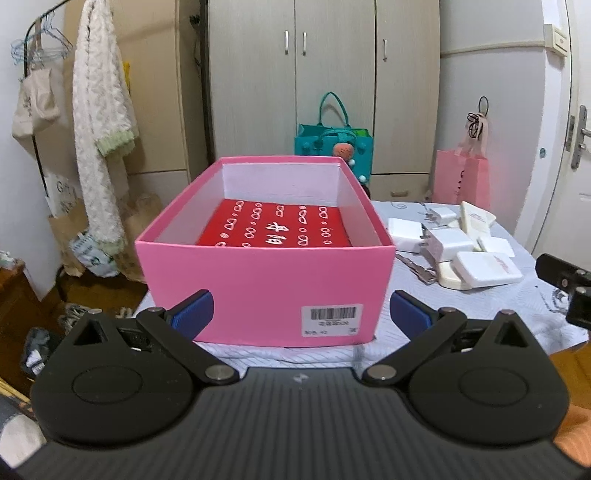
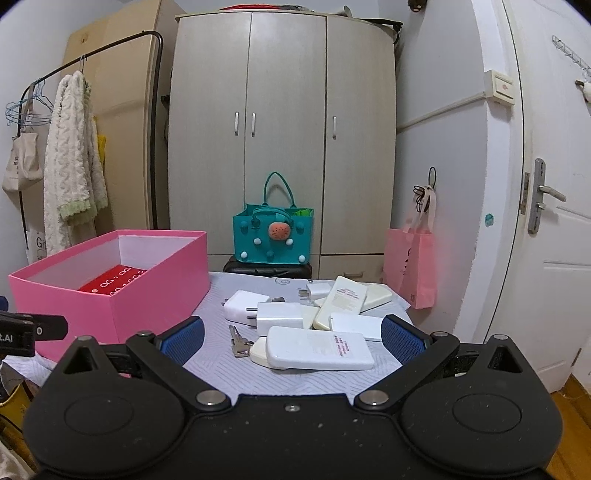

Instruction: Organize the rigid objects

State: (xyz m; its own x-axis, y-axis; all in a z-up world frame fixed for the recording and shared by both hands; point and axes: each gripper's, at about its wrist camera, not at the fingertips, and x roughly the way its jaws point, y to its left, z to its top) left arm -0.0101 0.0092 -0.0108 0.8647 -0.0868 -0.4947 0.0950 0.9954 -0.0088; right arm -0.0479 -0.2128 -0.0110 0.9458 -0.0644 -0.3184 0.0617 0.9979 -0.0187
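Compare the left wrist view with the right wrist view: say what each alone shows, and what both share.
Only the left wrist view shows the barcode label on the pink box's near wall and the white characters on the red item inside. Only the right wrist view shows the wardrobe's top and the white power bank lying close between the right gripper's open fingers. Both show the pink box, the red item, the chargers, the keys and the teal bag.

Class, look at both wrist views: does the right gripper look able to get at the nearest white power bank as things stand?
Probably yes. The right gripper is open, and the white power bank lies straight ahead between its fingers, topmost on the pile, with nothing in front of it.
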